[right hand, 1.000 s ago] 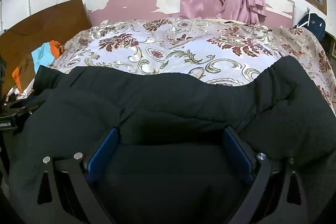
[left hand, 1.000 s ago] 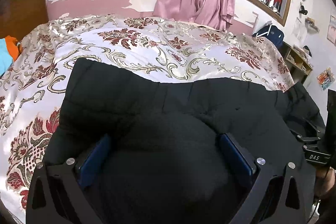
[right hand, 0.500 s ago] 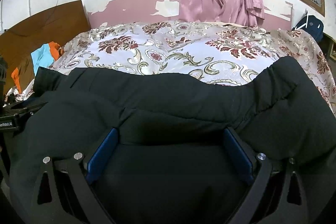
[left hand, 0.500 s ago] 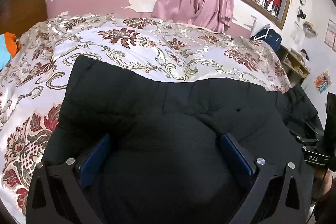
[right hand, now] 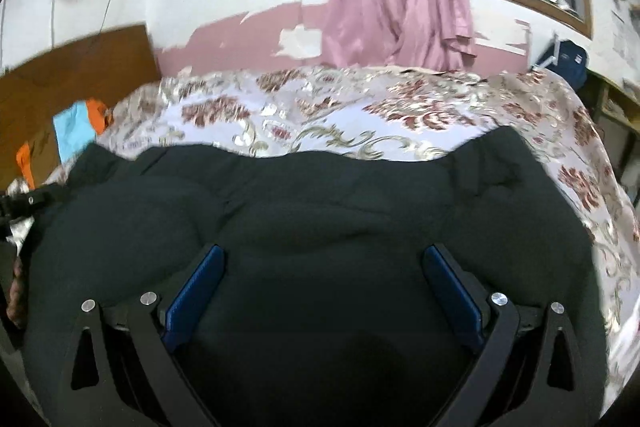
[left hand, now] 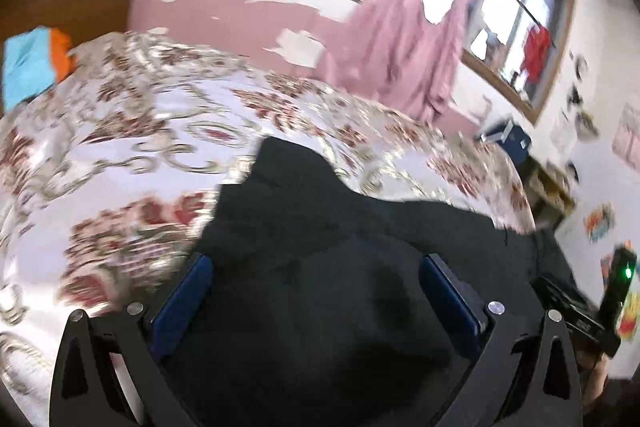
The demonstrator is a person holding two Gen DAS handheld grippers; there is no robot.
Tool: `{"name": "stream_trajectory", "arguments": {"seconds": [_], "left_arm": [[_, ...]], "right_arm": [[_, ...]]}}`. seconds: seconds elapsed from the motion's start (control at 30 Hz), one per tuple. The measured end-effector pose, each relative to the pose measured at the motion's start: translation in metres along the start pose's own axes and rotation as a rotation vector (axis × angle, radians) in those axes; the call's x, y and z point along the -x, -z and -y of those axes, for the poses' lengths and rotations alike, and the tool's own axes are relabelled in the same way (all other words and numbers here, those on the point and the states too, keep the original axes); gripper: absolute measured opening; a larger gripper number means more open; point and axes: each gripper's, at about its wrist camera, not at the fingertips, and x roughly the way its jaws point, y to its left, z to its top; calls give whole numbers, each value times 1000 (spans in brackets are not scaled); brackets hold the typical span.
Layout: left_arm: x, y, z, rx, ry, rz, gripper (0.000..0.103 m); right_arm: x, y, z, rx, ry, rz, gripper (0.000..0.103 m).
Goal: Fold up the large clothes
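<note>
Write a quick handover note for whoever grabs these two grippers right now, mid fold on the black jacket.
Left gripper: open, fingers wide over the black jacket, nothing pinched. This view is motion-blurred.
Right gripper: open, also spread over the jacket.
Jacket lies bunched along the near edge of the floral bedspread.
Done: how far the fold has gone is not clear, since the fabric shows no readable crease.
Left: probably take hold of an edge with each gripper, fold, then flatten.

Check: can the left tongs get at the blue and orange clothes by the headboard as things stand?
Probably not: the left tongs have the black garment bunched between the fingers, and the blue and orange clothes lie across the floral bedspread.
</note>
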Motion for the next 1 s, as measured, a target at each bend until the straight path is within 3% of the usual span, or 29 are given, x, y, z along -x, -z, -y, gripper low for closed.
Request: {"name": "stream_trajectory", "arguments": {"seconds": [0.1, 0.33, 0.5, 0.77, 1.0], "left_arm": [[6, -2, -17, 38, -31, -10, 103], [-13, 6, -51, 75, -1, -223, 103], [-20, 11, -53, 39, 21, -236, 103], [-22, 11, -52, 24, 26, -253, 103], [-23, 14, -51, 4, 32, -248, 103]], "right_arm": [[23, 2, 22, -63, 41, 39, 98], [42, 5, 72, -68, 116, -18, 99], [45, 6, 109, -99, 164, -62, 99], [30, 29, 154, -284, 98, -82, 99], [-6, 61, 168, -383, -84, -204, 101]]}}
